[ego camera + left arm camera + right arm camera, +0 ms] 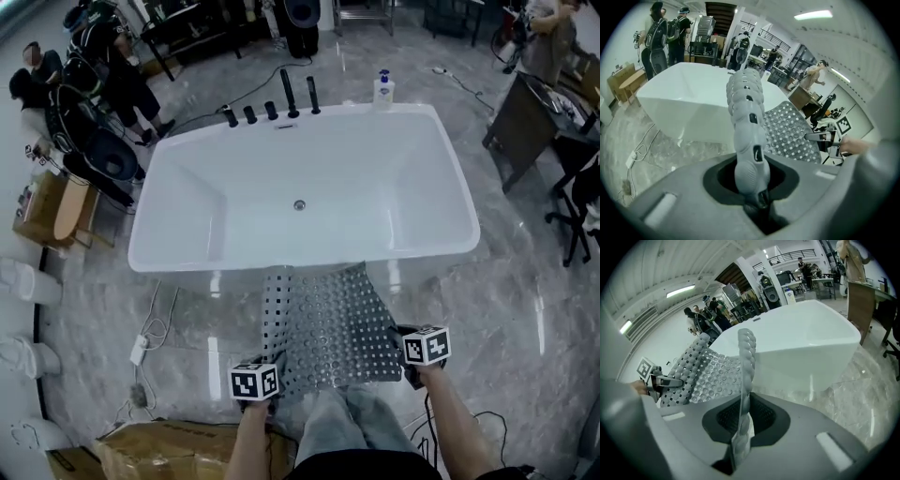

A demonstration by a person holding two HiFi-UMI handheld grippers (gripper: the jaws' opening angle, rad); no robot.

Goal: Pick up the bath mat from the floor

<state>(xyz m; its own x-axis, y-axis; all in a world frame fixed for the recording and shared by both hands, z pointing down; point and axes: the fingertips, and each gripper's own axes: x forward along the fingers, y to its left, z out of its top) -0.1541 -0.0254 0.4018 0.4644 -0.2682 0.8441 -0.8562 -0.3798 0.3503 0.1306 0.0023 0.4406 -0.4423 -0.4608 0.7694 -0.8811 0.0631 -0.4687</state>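
Presently, step: the bath mat [328,323] was judged to be mid-lift, gripped at its two near corners.
Left tool [255,384]: it was clenched on the mat's left near corner, with the edge pinched between its jaws.
Right tool [414,356]: it was clamped on the right near corner, with the thin edge nipped tight.
Mat's place: it was stretched between the tools in front of the bathtub [450,246], its far edge just beside the tub's outer wall. Whether that edge touched the floor [506,319] could not be told.
Doing it well: both corners would best be raised level and together, and the grip kept firm, so that the limp mat was neither tilted nor slipped free.
Bathtub contents: nothing was seen inside but the drain [299,204]. A pump bottle [382,91] stood on its far rim.
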